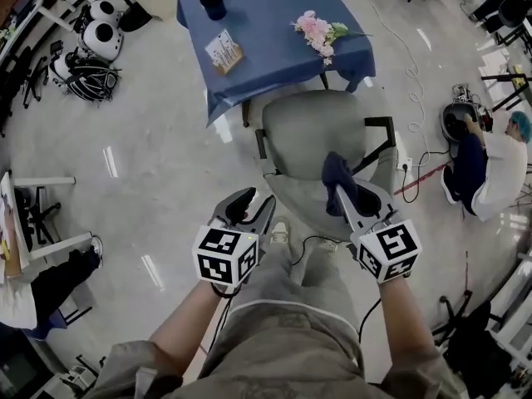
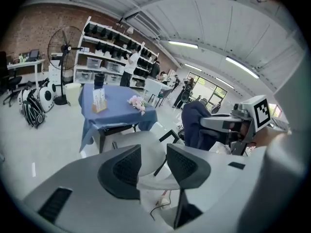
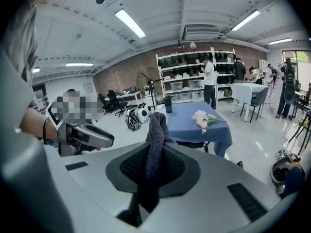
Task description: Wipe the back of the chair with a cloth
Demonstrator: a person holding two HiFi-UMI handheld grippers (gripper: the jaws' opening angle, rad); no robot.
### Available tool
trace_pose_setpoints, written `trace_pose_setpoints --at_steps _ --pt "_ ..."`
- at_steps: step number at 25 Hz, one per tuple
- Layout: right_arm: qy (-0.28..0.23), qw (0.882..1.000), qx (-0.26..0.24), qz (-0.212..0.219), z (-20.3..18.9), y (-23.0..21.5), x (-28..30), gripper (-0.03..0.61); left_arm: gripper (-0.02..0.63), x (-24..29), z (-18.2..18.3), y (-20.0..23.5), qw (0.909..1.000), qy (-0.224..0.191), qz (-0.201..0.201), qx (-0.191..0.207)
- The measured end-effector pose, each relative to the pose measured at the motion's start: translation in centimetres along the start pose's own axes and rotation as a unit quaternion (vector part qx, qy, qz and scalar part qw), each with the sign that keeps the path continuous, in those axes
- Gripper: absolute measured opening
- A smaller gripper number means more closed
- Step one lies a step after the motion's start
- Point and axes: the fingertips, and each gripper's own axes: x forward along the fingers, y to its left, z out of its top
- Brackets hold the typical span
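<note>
Right gripper (image 3: pixel 153 166) is clamped on the dark cloth (image 3: pixel 156 130), and a wad of it sticks up past the jaws. Left gripper (image 2: pixel 153 164) has its jaws apart and holds nothing; only the chair shows through the gap. Step looks like approach, wiping not yet begun. Chair (image 1: pixel 320 131) is pulled up to the blue table (image 1: pixel 266 23), its back (image 1: pixel 301 199) toward the person and just below both grippers. Cloth hangs over the back's top edge; can't tell if it touches. Next move calls for lowering the right gripper until the cloth presses on the back, then sweeping across. Left could steady the chair, which may shift.
</note>
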Motion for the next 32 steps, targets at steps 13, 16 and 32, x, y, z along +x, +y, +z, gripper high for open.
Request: trace_pose_setpoints --at_steps 13,16,32 --pt "0.101 0.989 -0.03 0.105 -6.5 -2.2 11.2 0.06 0.198 6.5 -5.5 3.4 0.9914 0.067 0.045 -0.102" --pt "0.129 0.982 -0.034 0.136 -8.6 -2.3 13.4 0.061 0.199 8.5 -6.8 4.0 0.9861 0.082 0.062 -0.13" --pt "0.234 0.935 -0.064 0.259 -19.3 -0.4 21.6 0.061 0.229 15.2 -14.9 5.9 0.9518 0.156 0.13 -0.23"
